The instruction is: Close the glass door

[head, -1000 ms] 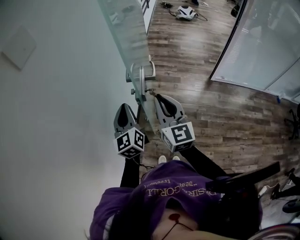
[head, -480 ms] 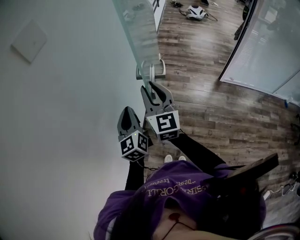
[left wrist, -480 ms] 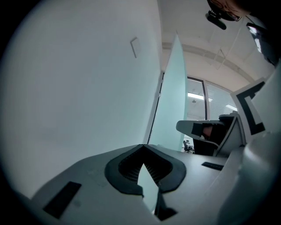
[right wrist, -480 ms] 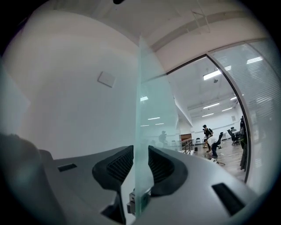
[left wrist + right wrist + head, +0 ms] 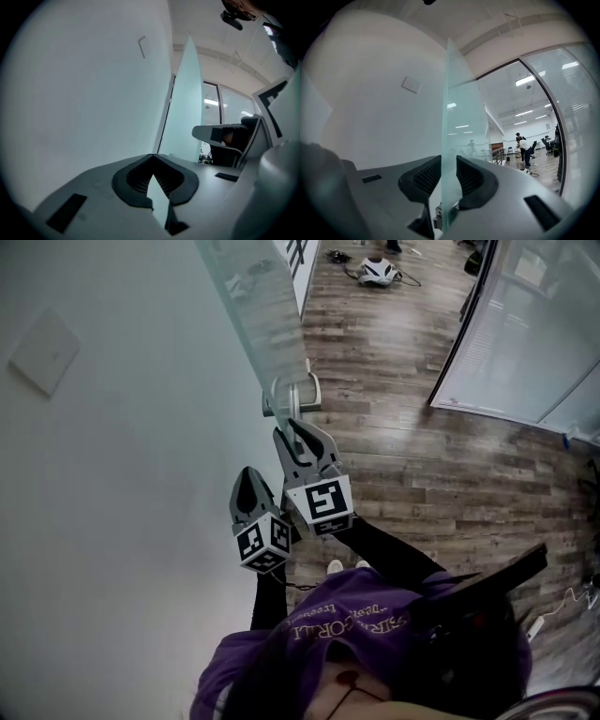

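Two grippers: the right gripper [image 5: 293, 430] has its jaws closed around the free edge of the glass door [image 5: 267, 306], one pad on each face as far as can be seen. The left gripper [image 5: 246, 474] hangs empty with its jaws together.
Door position: it stands ajar and edge-on to the person, running up the head view beside the white wall [image 5: 112, 484]. Its metal handle [image 5: 298, 390] sits just beyond the right jaw tips.
Slip risk: smooth glass gives ribbed pads little bite, so a quick pull could slide the jaws off the edge and leave the door partway.
Twist risk: rolling the wrist during the swing would pry at the pane edge rather than push it flat.
Handle clash: creeping forward along the edge would knock the jaw tips into the handle fitting.
Left-side pinch: the idle gripper sits between door and wall; if the pane swings that way, it could get caught.
Slam risk: too much speed near the frame would bang glass on its stop.
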The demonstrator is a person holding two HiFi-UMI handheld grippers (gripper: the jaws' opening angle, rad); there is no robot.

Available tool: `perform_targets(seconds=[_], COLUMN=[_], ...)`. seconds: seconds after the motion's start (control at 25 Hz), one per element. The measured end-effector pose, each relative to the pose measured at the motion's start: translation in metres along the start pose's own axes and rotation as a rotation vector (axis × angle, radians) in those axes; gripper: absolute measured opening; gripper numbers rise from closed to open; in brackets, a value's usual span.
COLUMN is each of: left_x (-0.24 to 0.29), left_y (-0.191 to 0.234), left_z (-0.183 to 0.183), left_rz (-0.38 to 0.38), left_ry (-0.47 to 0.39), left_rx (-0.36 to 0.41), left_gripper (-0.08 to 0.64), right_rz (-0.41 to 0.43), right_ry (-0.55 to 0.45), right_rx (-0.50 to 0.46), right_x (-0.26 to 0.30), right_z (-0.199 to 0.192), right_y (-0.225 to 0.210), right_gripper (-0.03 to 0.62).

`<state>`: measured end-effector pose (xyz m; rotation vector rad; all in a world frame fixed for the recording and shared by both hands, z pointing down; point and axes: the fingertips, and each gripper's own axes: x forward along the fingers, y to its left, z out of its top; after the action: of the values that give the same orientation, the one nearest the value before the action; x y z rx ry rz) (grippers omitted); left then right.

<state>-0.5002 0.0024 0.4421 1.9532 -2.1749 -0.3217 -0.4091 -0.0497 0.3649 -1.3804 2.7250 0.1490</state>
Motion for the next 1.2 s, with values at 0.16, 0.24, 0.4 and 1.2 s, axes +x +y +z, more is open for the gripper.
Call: perform_targets(seconds=[0.16, 0.24, 0.4, 1.2], left_x=[0.010, 0.015, 0.020, 0.038], left_y=[-0.011, -0.017, -0.037, -0.152], left_z=[-0.001, -0.003, -0.009, -0.033], left_rz=[-0.025, -0.043, -0.090, -0.349], left_ry=[0.000, 0.000, 0.010, 0.113], left_rx=[0.001, 0.003, 0.006, -0.008], left_gripper=[0.000, 0.000, 0.000, 0.000], right_rz=[0.004, 0.002, -0.015, -0.241], right_ry=[0.007, 0.007, 0.004, -0.005], right_rx=[0.003, 0.002, 0.014, 0.038], right_x=[-0.004, -0.007, -0.018, -0.089], right_z=[0.002, 0.001, 0.001, 0.012], right_y=[-0.009, -0.014, -0.030, -0.159], right_gripper=[0.087, 0.087, 0.087, 0.044])
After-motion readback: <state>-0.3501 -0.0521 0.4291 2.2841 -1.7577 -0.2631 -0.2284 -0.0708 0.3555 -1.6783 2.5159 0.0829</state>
